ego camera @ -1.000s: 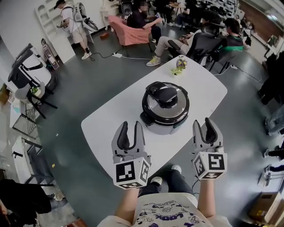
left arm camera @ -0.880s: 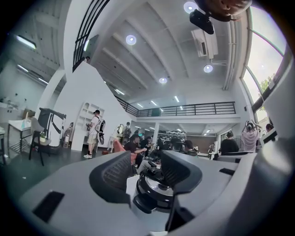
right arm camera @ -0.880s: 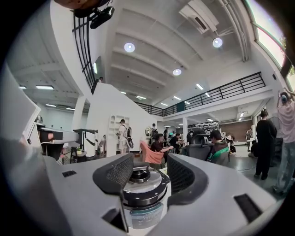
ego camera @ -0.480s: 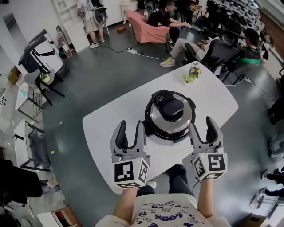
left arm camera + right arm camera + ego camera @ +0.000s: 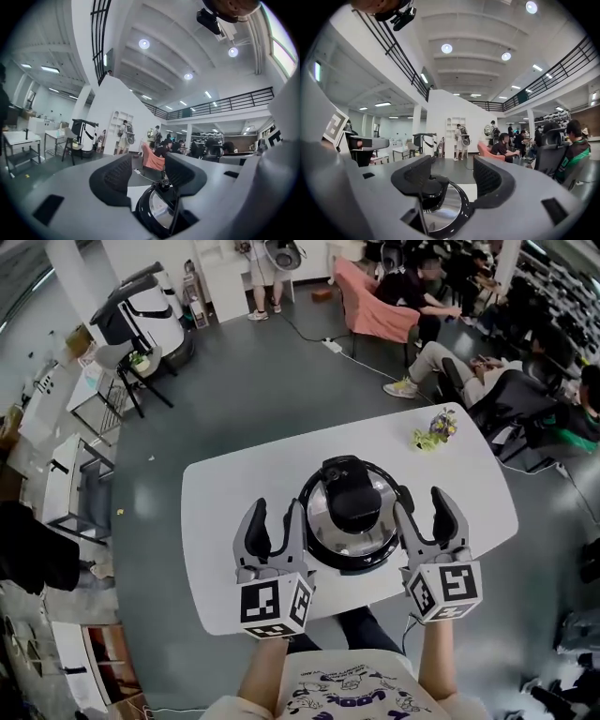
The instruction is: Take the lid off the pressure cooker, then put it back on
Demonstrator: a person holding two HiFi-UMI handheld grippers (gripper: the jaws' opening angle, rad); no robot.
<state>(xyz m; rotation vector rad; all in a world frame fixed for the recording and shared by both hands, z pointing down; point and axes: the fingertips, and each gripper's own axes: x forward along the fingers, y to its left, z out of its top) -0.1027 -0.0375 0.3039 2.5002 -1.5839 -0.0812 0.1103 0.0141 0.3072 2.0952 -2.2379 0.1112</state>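
Mid-counter, toward the near edge: cooker upright, lid on, black handle on top. Left tongs sit just left of the cooker, jaws wide and just been opening. Nothing gripped; the cooker's left rim shows low between them. Right tongs sit just right of the cooker, jaws apart and just been opening further. Nothing gripped; lid edge shows by the left jaw. Inner jaws touching the rim or not: cannot tell. Small plant at far right, well apart.
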